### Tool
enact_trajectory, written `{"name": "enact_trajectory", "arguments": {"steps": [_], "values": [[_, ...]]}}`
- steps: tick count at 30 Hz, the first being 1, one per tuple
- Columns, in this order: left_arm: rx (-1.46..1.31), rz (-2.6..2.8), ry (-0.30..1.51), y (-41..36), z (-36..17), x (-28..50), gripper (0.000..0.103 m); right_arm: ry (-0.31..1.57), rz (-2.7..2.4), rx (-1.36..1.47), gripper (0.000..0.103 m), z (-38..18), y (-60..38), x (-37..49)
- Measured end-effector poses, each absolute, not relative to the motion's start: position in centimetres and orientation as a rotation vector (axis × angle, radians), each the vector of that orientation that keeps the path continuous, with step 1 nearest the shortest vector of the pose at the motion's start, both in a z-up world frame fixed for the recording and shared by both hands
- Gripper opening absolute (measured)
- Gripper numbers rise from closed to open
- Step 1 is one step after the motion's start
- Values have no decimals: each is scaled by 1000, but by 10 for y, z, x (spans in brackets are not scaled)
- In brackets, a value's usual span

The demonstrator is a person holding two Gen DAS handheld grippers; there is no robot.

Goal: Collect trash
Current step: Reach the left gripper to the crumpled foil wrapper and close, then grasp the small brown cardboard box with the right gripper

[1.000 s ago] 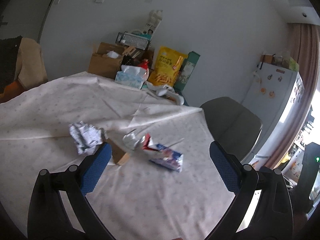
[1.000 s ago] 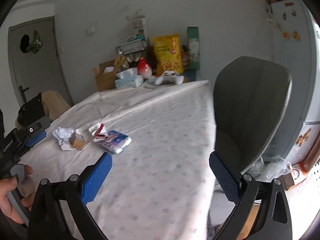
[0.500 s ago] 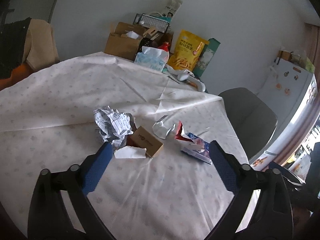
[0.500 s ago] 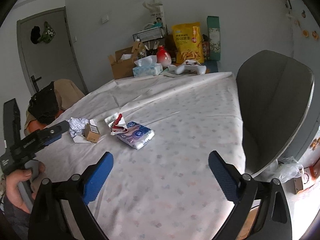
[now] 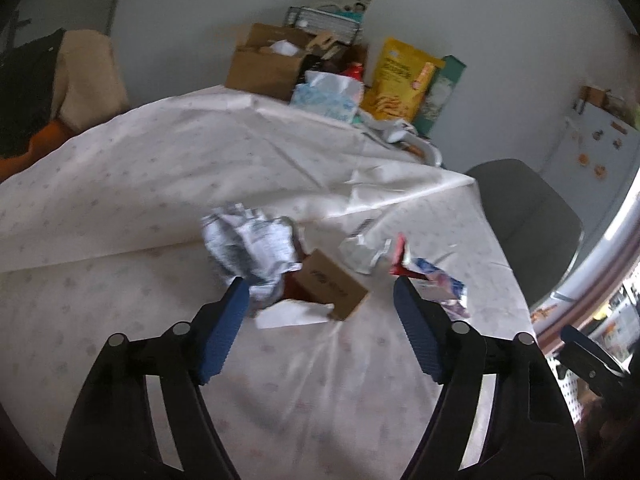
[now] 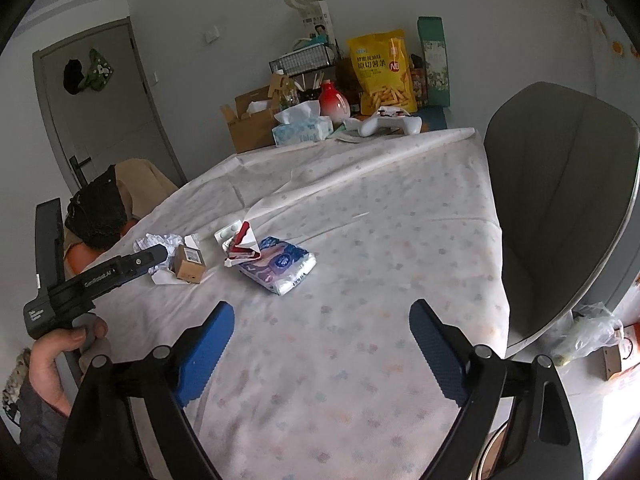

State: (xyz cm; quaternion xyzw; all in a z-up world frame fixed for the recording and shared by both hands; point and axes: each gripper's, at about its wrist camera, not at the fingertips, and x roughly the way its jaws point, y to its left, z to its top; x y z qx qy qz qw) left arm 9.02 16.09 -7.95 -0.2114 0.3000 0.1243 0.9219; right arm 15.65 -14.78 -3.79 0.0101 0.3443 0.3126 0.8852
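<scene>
Trash lies in a cluster on the white tablecloth [image 5: 132, 184]: a crumpled paper ball [image 5: 252, 248], a small brown box [image 5: 332, 284] on a white paper scrap [image 5: 292, 314], a foil wrapper [image 5: 360, 254], a red-and-white wrapper [image 6: 242, 246] and a blue tissue pack [image 6: 280, 266]. My left gripper [image 5: 320, 292] hovers just before the box. Its jaws are closing, with the box and scrap between the pads but not pressed. Its left fingertip overlaps the paper ball. My right gripper [image 6: 322, 312] hangs above bare cloth short of the tissue pack, jaws closing slightly with nothing between them.
A grey chair [image 6: 560, 208] stands at the table's right edge. At the far end are a cardboard box [image 6: 248, 120], a tissue box [image 6: 300, 130], a yellow snack bag [image 6: 382, 72] and a white game controller [image 6: 388, 124]. A plastic bag [image 6: 592, 332] lies on the floor.
My left gripper has come forward and down onto the paper ball and box, and its jaws have narrowed. The right gripper has edged slightly nearer the tissue pack.
</scene>
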Motion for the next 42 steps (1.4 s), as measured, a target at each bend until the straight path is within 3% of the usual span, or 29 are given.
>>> {"name": "enact_trajectory", "arguments": {"steps": [5,11,21,22,23,42], "values": [[-467,274,657,168,-90,95,67,724,655,32,88,-42,-148,157],[-501,275,712,170,-98,101,54,723,651,35,88,-42,-148,157],[-548,291,717,175,-104,99,53,724,671,35,88,-41,-143,153],[-549,286,717,175,-105,100,49,724,672,34,88,-41,-142,152],[-552,281,719,175,-105,101,39,724,673,34,88,-41,-142,151],[-524,151,522,164,-47,54,37,721,764,-7,86,-36,-94,146]]}}
